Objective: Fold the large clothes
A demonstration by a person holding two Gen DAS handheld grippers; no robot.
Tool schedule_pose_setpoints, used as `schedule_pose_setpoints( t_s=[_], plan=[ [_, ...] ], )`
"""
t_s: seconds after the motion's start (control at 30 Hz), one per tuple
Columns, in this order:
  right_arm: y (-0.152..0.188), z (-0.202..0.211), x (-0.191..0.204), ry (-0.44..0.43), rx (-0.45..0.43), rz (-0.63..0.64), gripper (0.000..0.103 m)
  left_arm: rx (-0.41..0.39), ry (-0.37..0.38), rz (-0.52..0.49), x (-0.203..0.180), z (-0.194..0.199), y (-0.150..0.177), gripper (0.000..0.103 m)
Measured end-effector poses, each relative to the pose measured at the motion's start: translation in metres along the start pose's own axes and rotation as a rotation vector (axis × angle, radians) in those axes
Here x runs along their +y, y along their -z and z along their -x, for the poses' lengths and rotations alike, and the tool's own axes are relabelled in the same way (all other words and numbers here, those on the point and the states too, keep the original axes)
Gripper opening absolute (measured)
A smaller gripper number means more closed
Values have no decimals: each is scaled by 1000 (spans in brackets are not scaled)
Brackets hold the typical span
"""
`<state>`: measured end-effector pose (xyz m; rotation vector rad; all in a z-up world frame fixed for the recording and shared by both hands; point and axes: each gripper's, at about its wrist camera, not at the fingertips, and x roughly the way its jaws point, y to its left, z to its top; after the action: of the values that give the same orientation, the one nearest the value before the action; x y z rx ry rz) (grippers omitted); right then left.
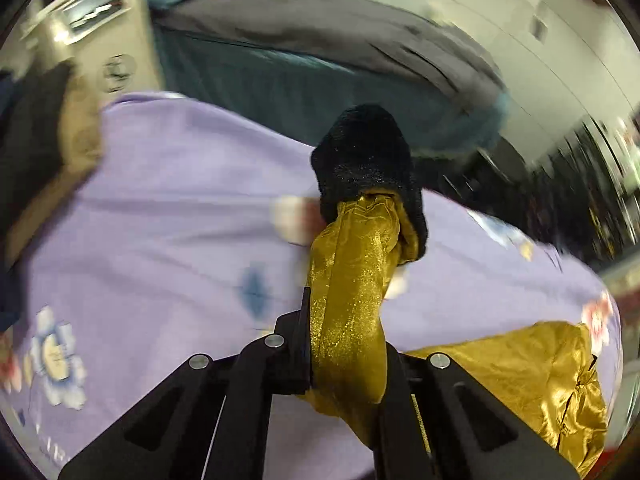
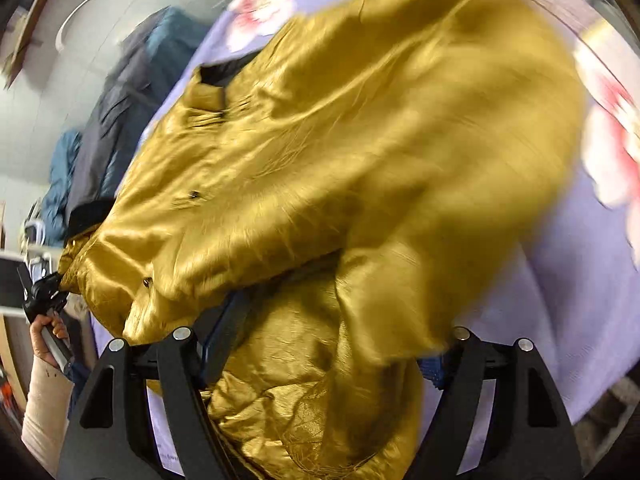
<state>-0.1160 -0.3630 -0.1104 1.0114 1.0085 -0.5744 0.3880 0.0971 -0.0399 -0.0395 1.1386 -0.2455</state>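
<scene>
Lilac floral sheet bears one gold garment, one black cuff.

Pale wall behind a grey-and-teal bed (all blurred)

The gold garment is showing as satin-like cloth, glossy and finely creased, catching light in bright streaks. Its sleeve, at twelve o'clock from the left hand-held gripper, is glittering with a fine sparkle. The black cuff at the sleeve's end is looking matt, fuzzy and slightly speckled. The lilac bedsheet is appearing as soft, matt printed cloth. The gripper fingers are reading as matt black plastic, with shiny metal pins glinting at nine o'clock.
</scene>
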Motion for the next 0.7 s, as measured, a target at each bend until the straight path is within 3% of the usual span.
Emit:
schedule_pose_setpoints(
  t_s=[0.2,0.27,0.33,0.37,0.4,0.43,0.57,0.7],
  plan=[
    [-5,-14,46,-82,44,135,75,-91,-177,278,151,45,6,7],
    [-3,-19,55,-84,55,162,75,-82,-213,384,188,50,14,15],
    [-1,-22,59,-93,66,171,75,-54,-188,476,216,53,29,25],
    [1,-24,60,-97,66,173,75,-42,-165,484,221,55,40,45],
    [2,-24,61,-99,65,176,75,-34,-149,475,222,54,46,75],
    [6,-21,61,-97,65,176,75,-34,-139,451,219,56,55,85],
    [17,-16,48,-83,70,158,75,-25,-64,401,183,60,82,94],
    [21,-15,39,-74,73,133,75,7,9,352,158,64,109,94]
  ],
)
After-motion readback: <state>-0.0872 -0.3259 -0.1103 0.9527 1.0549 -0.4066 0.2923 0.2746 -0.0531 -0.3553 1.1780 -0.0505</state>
